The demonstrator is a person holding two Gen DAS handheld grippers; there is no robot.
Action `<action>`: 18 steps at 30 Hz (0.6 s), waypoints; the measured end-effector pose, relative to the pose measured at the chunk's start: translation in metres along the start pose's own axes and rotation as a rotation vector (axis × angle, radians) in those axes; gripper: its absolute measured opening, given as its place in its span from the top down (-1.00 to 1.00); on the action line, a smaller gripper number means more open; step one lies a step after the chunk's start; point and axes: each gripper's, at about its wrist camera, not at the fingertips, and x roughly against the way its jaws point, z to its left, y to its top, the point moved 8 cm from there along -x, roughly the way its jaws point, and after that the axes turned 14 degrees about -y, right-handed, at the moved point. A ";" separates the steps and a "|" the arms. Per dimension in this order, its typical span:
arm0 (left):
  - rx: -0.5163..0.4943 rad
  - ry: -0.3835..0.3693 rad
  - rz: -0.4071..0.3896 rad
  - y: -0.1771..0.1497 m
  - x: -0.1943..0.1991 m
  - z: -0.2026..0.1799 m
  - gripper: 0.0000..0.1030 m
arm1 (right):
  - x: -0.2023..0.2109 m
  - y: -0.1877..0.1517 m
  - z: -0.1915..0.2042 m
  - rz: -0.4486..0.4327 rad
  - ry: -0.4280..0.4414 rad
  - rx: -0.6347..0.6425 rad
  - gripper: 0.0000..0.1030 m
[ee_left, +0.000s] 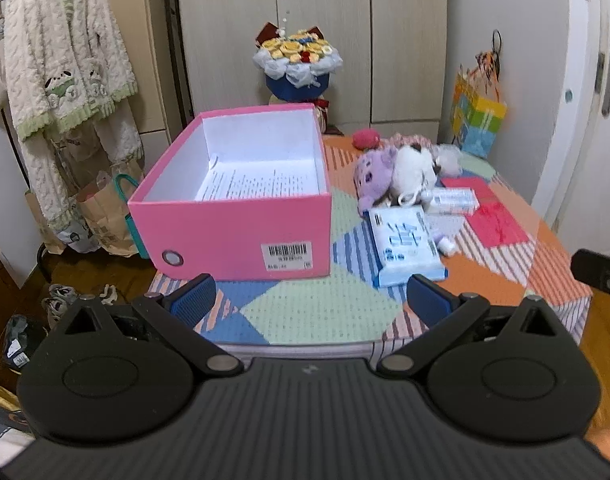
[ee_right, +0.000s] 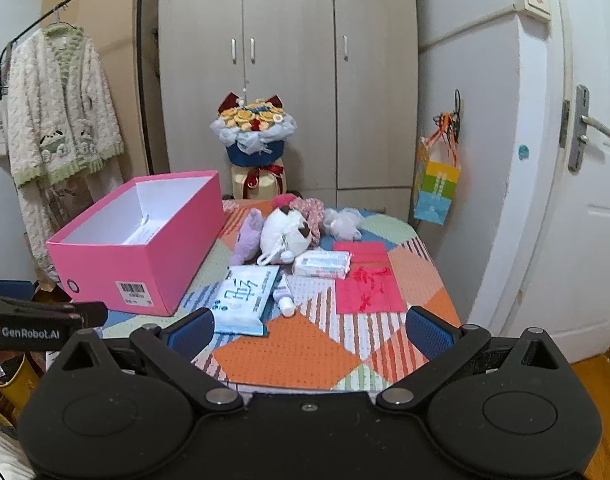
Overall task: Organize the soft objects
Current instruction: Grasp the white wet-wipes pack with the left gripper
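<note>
An open pink box (ee_left: 241,236) (ee_right: 145,268) stands on the left of the patchwork table (ee_left: 305,312) (ee_right: 289,356), with only a printed sheet inside. To its right lie soft toys: a purple plush (ee_left: 371,172) (ee_right: 251,236), a white plush (ee_left: 413,168) (ee_right: 285,232), a red one (ee_left: 365,138) and a pale fluffy one (ee_right: 343,222). My left gripper (ee_left: 311,300) is open and empty over the table's near edge, in front of the box. My right gripper (ee_right: 311,328) is open and empty over the near edge too.
A blue wipes pack (ee_left: 405,244) (ee_right: 245,300), a tissue pack (ee_right: 323,264), a small bottle (ee_right: 285,300) and red packets (ee_right: 365,280) lie by the toys. A bouquet (ee_right: 255,132) and wardrobe stand behind. A clothes rack (ee_left: 61,80) is left, a door (ee_right: 585,200) right.
</note>
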 end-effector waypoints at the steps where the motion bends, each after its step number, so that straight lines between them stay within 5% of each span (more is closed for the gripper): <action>1: 0.001 0.005 -0.009 0.003 0.000 0.001 -1.00 | 0.001 0.002 -0.001 -0.018 0.005 0.004 -1.00; 7: 0.001 0.022 -0.061 0.014 -0.015 0.007 -1.00 | -0.009 0.007 0.008 -0.109 0.094 0.062 -1.00; 18: -0.017 -0.196 0.027 0.004 -0.105 -0.013 -0.93 | -0.084 -0.022 0.054 -0.072 0.313 0.208 -0.98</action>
